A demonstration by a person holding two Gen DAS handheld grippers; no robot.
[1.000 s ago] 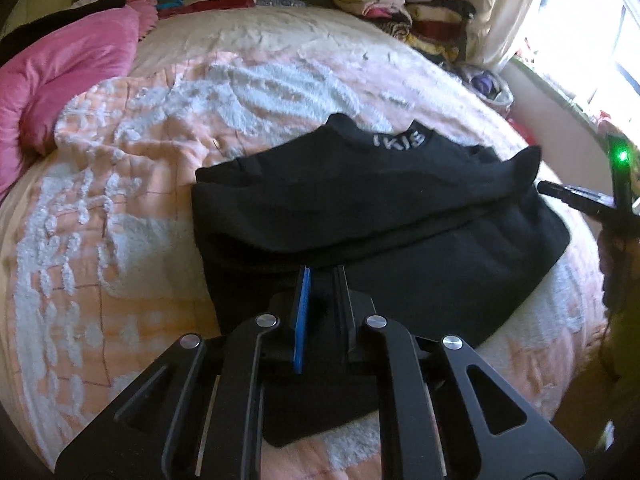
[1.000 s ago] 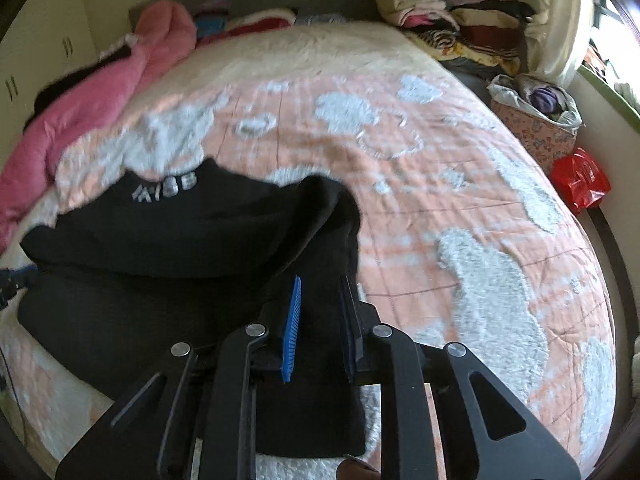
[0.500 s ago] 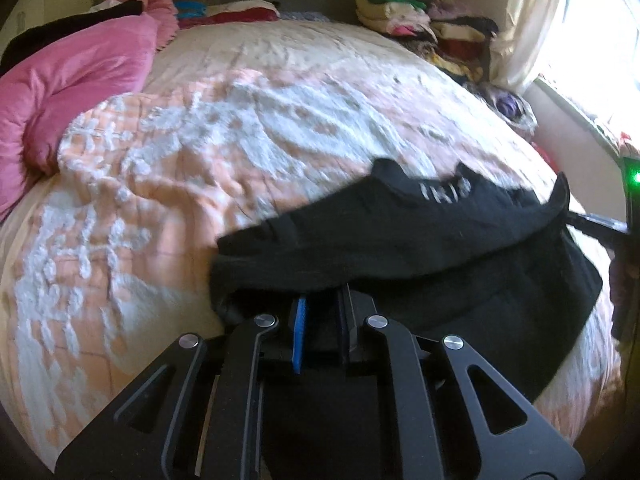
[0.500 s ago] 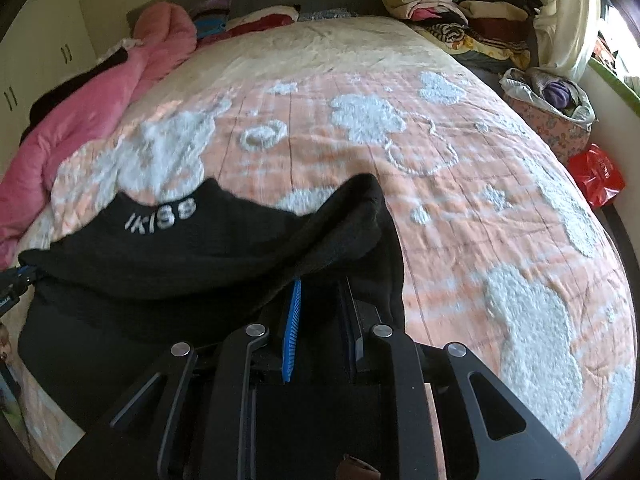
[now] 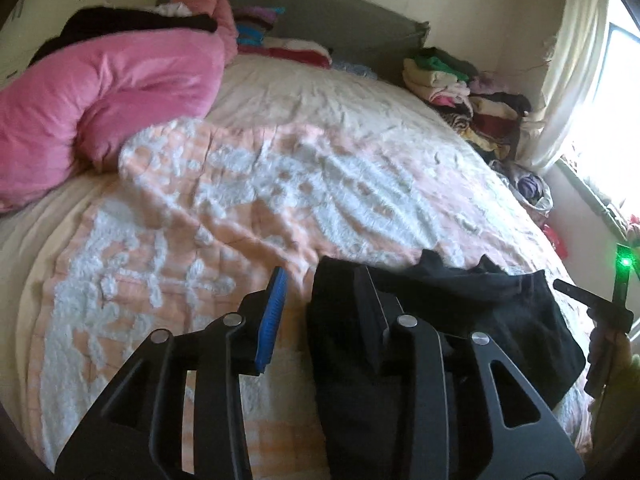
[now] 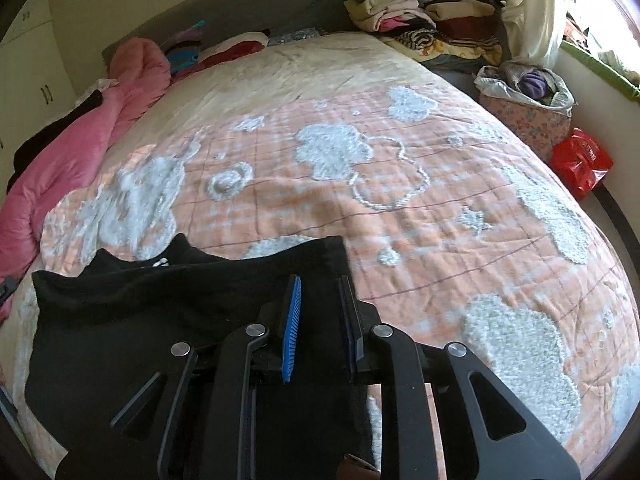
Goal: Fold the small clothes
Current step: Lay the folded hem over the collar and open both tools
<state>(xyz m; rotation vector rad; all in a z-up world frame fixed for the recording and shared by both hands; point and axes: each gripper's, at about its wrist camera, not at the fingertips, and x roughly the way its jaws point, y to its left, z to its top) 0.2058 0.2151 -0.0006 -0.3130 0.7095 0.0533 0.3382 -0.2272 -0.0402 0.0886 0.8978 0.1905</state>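
Bedspread (image 6: 400, 208) partly hidden by black garment (image 6: 160, 312) (folded).

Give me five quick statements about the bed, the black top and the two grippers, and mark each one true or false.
1. The black top lies on an orange and white quilt. True.
2. The right gripper has black fabric between its pads. True.
3. The left gripper is clamped tight on the top. False: its jaws are opening, and the blue pad stands clear of the fabric, over the quilt.
4. The folded clothes are stacked at the foot of the bed. False: they sit at the far corner, by the headboard and curtain.
5. A pink duvet lies bunched along the bed's side. True.
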